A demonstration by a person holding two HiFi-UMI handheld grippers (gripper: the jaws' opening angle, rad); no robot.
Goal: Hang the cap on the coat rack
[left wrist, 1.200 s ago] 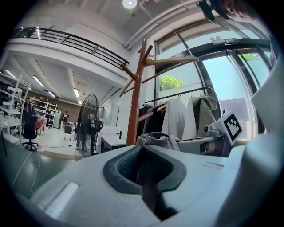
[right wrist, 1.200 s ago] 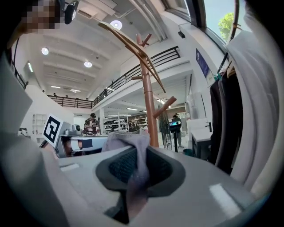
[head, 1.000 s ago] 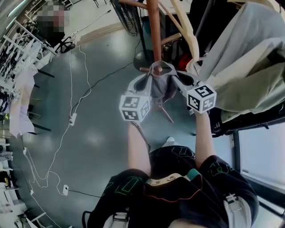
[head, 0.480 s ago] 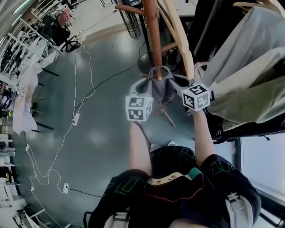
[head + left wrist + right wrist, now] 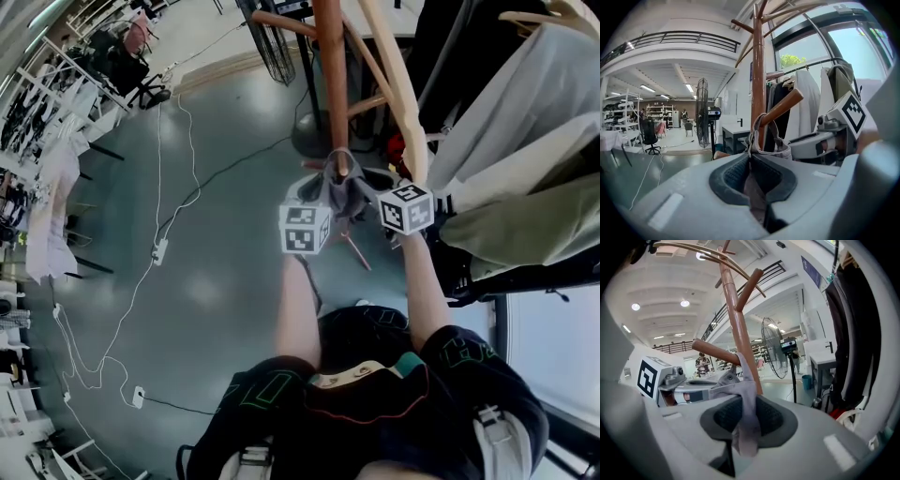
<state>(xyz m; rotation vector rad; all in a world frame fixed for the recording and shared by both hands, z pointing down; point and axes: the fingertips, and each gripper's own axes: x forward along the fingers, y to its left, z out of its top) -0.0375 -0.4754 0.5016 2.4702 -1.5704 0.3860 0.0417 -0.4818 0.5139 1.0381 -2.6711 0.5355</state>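
Between the jaws of the left gripper (image 5: 752, 187), grey fabric of the cap (image 5: 339, 192) is pinched tight. Beside it, the jaws of the right gripper (image 5: 745, 423) are opening, slack around another fold. Just beyond, its strap (image 5: 774, 129) loops over a low peg (image 5: 783, 107) of the rack (image 5: 758, 70); a fan (image 5: 702, 110) stands farther back.

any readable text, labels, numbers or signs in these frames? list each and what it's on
No words or numbers can be read in any view.
Blue wall sign: has print, too small and blurred to read.
Left marker cube and right marker cube: black-and-white square patterns only, no letters or digits.
Person's dark shorts: green outlined shapes, possibly letters, cannot tell.
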